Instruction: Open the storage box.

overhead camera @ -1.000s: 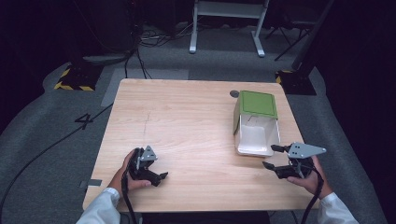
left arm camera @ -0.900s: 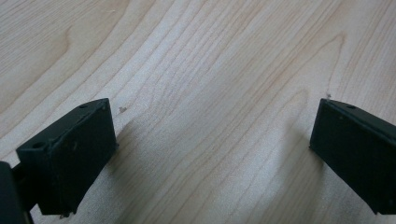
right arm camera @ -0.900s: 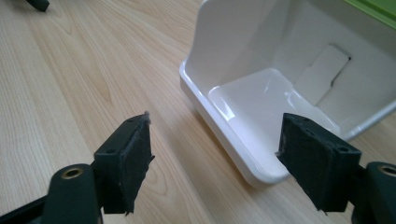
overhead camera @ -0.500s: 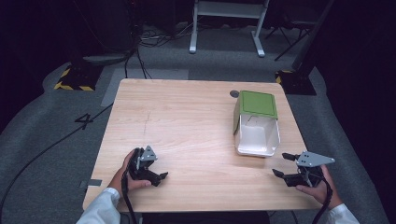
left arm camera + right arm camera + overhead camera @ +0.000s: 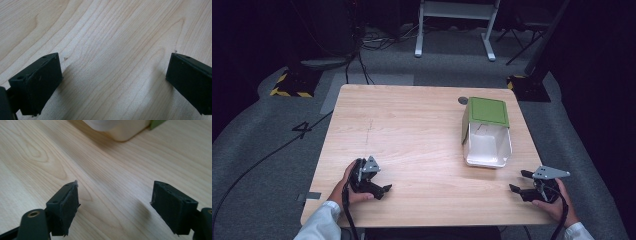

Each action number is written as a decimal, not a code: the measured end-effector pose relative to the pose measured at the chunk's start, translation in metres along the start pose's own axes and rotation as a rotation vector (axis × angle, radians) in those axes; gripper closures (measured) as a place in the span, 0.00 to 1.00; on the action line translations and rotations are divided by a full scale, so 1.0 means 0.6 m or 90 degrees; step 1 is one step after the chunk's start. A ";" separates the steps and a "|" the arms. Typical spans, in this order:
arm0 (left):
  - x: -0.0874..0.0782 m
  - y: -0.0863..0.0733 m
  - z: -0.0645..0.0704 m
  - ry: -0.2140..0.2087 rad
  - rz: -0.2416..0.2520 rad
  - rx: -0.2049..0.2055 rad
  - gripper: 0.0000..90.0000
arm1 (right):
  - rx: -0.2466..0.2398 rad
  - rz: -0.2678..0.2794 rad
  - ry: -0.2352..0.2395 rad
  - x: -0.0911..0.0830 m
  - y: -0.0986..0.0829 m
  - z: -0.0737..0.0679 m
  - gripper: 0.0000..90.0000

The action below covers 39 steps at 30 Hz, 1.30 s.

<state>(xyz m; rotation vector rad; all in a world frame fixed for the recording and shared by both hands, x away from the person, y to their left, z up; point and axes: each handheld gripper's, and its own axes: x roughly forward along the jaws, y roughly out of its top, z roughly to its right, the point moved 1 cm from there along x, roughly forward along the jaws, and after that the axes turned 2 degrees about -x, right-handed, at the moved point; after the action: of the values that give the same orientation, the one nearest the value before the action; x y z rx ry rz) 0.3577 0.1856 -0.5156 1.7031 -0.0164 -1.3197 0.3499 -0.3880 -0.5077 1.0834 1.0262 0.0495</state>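
My right gripper [image 5: 518,181] rests near the white plastic tub with the green square lid [image 5: 486,132], just off its open mouth on the light wooden table [image 5: 412,125], jaws wide and empty. My left gripper [image 5: 385,189] lies well apart from the tub, jaws also spread wide over bare wood.

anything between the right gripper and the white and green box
Nothing: bare wood of the table separates the right gripper from the box, as the high view and right gripper view show.
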 end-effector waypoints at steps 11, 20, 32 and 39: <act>0.000 0.000 0.000 0.000 0.000 0.000 0.01 | 0.044 -0.001 -0.014 0.003 -0.013 0.010 0.21; -0.001 -0.001 0.001 0.001 -0.001 -0.002 0.01 | 0.049 -0.004 -0.019 0.004 -0.012 0.009 0.20; -0.001 -0.001 0.001 0.000 -0.001 -0.004 0.00 | 0.052 -0.004 -0.020 0.004 -0.012 0.009 0.20; -0.001 -0.001 0.001 0.000 -0.001 -0.004 0.00 | 0.052 -0.004 -0.020 0.004 -0.012 0.009 0.20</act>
<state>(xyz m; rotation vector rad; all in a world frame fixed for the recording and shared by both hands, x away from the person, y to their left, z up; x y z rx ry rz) 0.3567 0.1859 -0.5158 1.6977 -0.0106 -1.3189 0.3518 -0.3946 -0.5142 1.1519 1.0102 -0.0143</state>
